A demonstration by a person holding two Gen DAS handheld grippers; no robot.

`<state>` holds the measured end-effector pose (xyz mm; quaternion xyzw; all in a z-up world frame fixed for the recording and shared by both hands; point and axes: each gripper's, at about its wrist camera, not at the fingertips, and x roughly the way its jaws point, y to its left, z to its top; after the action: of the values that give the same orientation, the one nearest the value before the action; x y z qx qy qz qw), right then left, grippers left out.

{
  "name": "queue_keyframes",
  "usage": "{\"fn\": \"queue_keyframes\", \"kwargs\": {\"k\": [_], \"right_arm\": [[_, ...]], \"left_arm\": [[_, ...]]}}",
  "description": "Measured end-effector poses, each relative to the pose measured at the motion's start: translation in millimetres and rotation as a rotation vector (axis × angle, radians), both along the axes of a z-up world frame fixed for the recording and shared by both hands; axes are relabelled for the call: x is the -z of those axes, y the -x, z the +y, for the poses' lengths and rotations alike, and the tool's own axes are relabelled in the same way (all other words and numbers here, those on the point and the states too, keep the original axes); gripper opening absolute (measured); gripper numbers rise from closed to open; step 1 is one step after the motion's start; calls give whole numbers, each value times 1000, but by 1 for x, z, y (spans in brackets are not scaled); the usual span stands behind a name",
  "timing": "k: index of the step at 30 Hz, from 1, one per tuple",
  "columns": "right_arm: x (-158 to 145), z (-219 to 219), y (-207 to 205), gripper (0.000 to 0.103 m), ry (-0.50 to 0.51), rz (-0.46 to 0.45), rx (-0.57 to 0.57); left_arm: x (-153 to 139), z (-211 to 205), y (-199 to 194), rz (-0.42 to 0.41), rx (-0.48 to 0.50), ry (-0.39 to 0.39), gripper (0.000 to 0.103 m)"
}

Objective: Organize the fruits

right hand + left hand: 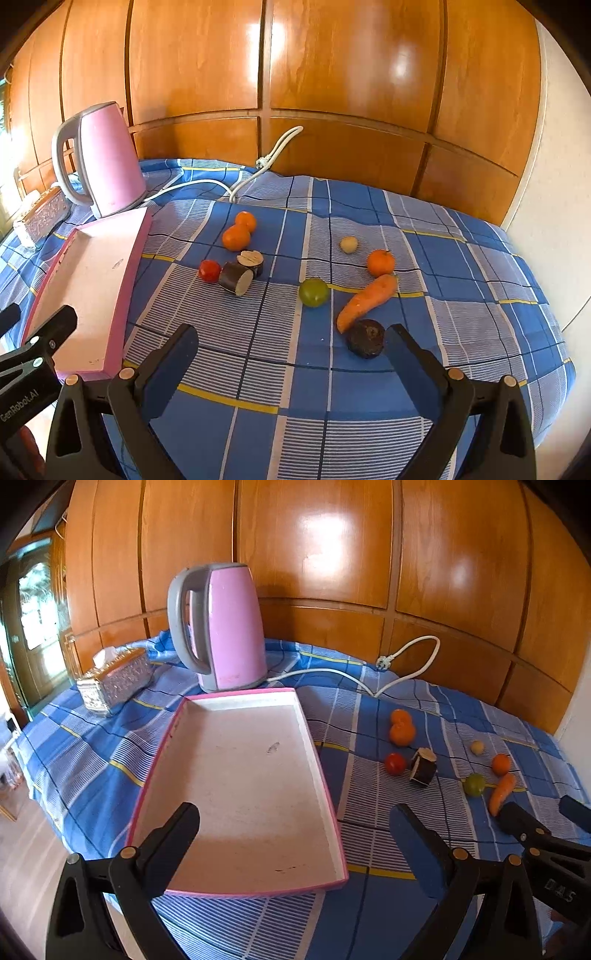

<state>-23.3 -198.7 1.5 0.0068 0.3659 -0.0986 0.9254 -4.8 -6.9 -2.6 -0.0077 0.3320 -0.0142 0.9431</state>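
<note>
Fruits [381, 262] lie beside pink tray [236, 886], kettle [229, 627] behind; both hand-held grippers [295, 834] [291, 350] spread.

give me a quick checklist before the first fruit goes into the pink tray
1. Pink tray holds nothing: ok.
2. Right gripper open, holding nothing: ok.
3. Left gripper open above the tray's near end: ok.
4. Dark avocado sits closest to the right gripper, just off its right finger: ok.
5. Carrot tip touches or nearly touches the avocado: cannot tell.
6. Kettle cord lies behind the fruit, away from the path: ok.
</note>
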Motion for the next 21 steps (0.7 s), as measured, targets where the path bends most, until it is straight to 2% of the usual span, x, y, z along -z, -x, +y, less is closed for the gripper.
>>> {"fn": "queue_keyframes", "kwargs": {"k": [3, 7, 11, 14, 16, 18, 20, 21], "right_arm": [[0, -4, 1, 102, -6, 2, 6], [1, -14, 4, 96, -27, 3, 17], [2, -27, 5, 93, -49, 12, 38], [4, -36, 7, 87, -68, 17, 53], [5, -40, 7, 77, -75, 22, 53], [5, -44, 8, 72, -87, 23, 58], [5, -51, 9, 60, -103, 25, 58], [6, -54, 10, 50, -113, 26, 54]], "left_arm": [[-3, 1, 2, -15, -1, 0, 103], [-7, 1, 1, -32, 11, 2, 103], [-8, -5, -2, -32, 42, -28, 103], [-8, -12, -3, -30, 73, -45, 103], [-9, -19, -5, -27, 96, -54, 103], [-10, -26, -6, -31, 121, -65, 103], [-10, -33, -8, -25, 150, -72, 99], [-10, -36, -9, -24, 164, -78, 93]]}}
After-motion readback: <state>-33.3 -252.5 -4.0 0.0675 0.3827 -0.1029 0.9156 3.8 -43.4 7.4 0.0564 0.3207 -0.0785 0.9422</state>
